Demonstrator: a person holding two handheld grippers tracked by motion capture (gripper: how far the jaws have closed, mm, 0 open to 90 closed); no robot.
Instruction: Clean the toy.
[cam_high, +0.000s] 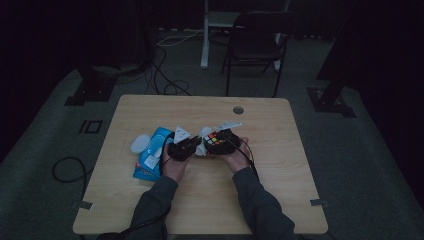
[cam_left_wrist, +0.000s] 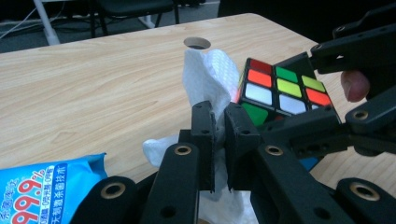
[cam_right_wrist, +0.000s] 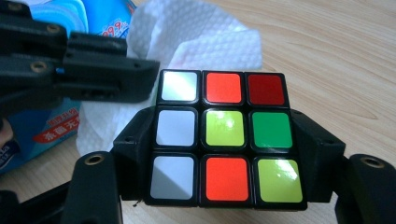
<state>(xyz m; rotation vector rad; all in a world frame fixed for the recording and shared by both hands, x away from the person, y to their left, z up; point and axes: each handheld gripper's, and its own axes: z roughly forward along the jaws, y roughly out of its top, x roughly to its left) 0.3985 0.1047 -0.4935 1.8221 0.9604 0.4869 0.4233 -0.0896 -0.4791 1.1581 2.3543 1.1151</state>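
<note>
— Left side? 
— Wipes pack (cam_high: 150, 160) lies on the table (cam_high: 280, 150). Left gripper (cam_left_wrist: 219, 116) is pinched on a wipe (cam_left_wrist: 208, 70).
— Right? 
— Right gripper (cam_right_wrist: 224, 154) clamps the cube (cam_right_wrist: 224, 135), held above the table, touching the wipe.

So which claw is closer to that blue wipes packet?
Left. The left claw, shut on a white wipe, sits right beside the blue packet; the right claw, clamping the puzzle cube, is farther off, beyond the left one.
</note>
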